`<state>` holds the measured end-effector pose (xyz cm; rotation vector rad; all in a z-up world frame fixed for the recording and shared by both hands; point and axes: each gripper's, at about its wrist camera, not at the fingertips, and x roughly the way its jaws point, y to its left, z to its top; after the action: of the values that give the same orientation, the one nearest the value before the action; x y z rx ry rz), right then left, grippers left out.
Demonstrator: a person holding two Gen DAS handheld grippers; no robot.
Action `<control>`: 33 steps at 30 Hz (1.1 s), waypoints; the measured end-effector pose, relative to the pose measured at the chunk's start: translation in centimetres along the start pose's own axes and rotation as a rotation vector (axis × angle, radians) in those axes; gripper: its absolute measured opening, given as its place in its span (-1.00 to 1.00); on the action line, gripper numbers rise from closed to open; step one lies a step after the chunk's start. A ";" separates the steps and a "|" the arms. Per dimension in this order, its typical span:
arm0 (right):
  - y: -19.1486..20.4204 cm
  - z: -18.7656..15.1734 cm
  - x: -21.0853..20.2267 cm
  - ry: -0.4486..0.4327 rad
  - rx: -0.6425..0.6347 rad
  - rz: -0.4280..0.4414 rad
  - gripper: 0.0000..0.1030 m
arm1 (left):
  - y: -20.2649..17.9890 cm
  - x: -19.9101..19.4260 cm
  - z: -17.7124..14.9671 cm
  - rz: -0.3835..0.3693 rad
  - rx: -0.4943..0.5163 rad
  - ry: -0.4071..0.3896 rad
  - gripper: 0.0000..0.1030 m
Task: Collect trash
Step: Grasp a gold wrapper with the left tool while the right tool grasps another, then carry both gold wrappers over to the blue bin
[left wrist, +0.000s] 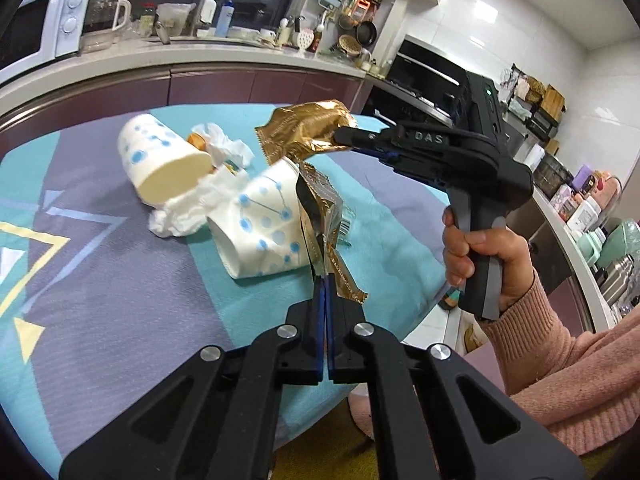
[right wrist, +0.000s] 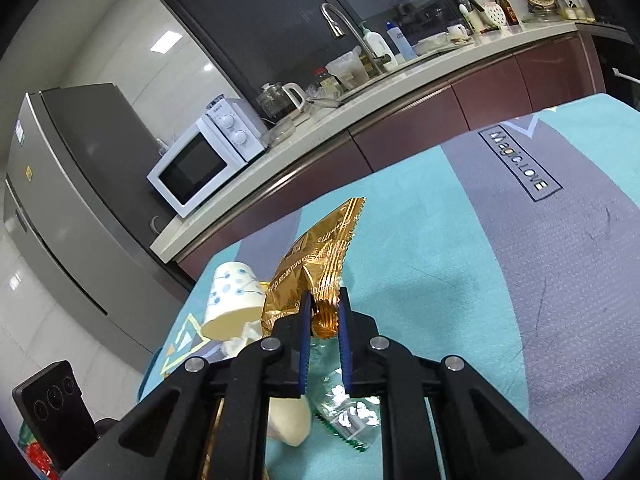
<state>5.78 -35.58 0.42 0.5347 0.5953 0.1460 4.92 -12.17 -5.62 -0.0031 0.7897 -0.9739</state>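
My left gripper (left wrist: 325,280) is shut on a gold foil wrapper (left wrist: 326,216), held above the table. My right gripper (right wrist: 323,300) is shut on a second gold wrapper (right wrist: 316,256); it also shows in the left wrist view (left wrist: 344,135), with its wrapper (left wrist: 304,132) lifted above the cups. Two white paper cups with blue dots lie on their sides on the cloth: one (left wrist: 160,160) far left, one (left wrist: 264,228) near my left gripper. Crumpled white tissue (left wrist: 188,204) lies between them. A clear plastic wrapper with green print (right wrist: 348,416) lies under my right gripper.
The table has a teal and grey cloth (left wrist: 120,300). A kitchen counter (left wrist: 200,54) with a white microwave (right wrist: 200,160), kettle and bottles runs behind it. A grey fridge (right wrist: 60,208) stands left. A cluttered shelf (left wrist: 592,208) is at right.
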 end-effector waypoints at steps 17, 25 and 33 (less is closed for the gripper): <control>7.0 -0.2 0.4 0.018 -0.121 0.157 -0.78 | 3.8 -9.7 -0.7 0.091 -0.077 -0.136 -0.98; 10.5 -1.0 2.8 0.079 -0.168 0.226 -0.78 | 4.8 -14.1 -1.7 0.168 -0.132 -0.183 -0.98; 14.4 -2.0 5.5 0.152 -0.215 0.300 -0.78 | 7.2 -18.5 -3.1 0.260 -0.201 -0.227 -0.98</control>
<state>9.46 -20.88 3.76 0.4030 0.6359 0.5323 2.64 6.77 0.75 -0.1780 0.6565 -0.6320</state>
